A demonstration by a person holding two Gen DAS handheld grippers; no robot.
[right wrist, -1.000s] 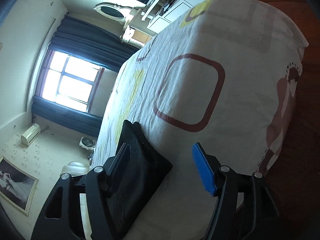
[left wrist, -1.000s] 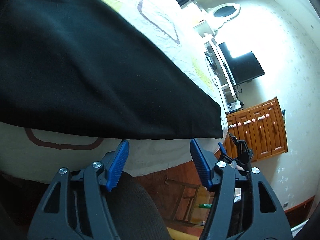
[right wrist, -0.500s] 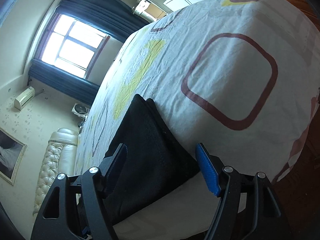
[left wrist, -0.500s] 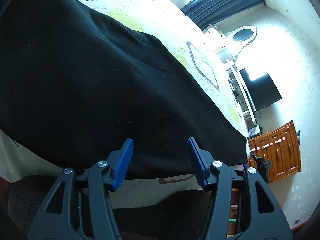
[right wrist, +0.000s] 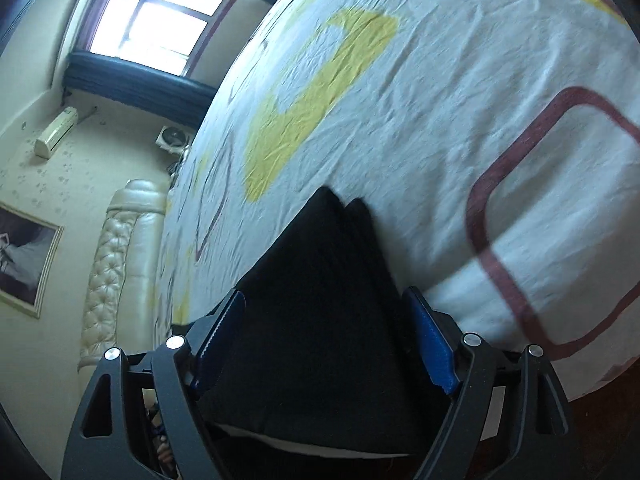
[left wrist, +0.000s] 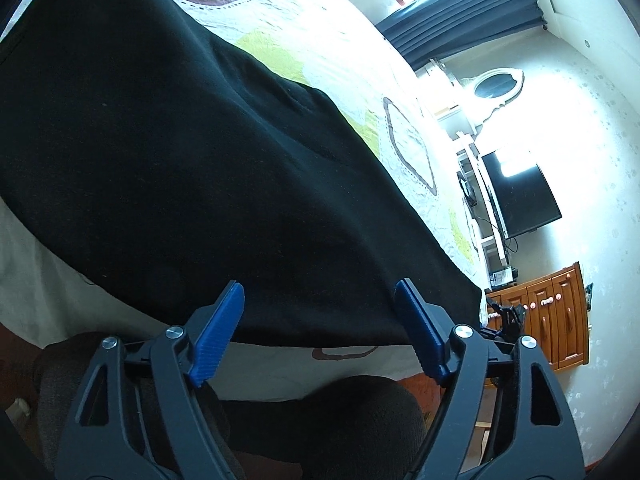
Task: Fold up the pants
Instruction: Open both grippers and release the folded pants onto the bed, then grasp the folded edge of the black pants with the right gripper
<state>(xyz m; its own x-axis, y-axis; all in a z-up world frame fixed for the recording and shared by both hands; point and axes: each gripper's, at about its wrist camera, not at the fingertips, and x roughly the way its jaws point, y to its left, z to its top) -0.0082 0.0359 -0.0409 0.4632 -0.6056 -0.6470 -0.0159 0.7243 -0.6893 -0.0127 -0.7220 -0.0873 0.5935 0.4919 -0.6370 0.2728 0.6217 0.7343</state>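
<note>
**Both grippers widening at the near edge of the pants**

A bed (right wrist: 460, 100) with a white crumpled sheet printed with yellow blocks and maroon rounded outlines is filling most of both wrist views. The black soft-fabric pants (left wrist: 208, 184) are lying flat on that sheet, along the bed's near edge, with their hem line running just above the mattress side. In the right wrist view the same pants (right wrist: 320, 300) are showing as a narrow layered stack, so they are looking at least partly folded already.

The left gripper (left wrist: 320, 328), black-framed with blue ribbed pads, is hovering at the near hem. Its jaws have just been opening and are standing wide apart now, with the cloth edge beyond the pads and nothing pinched between them. Compared with a second earlier, this camera is seeing far more of the black cloth, having swung from the corner to a spot along the hem.

The right gripper (right wrist: 324, 340) has also been opening its jaws; they are straddling the end of the stack, and the pads are not pressing on the fabric. A second ago the pants were sitting off by its left finger only.

Judging from this, both grippers are lining up for a fresh pinch on the near edge, probably for the next fold.
</note>
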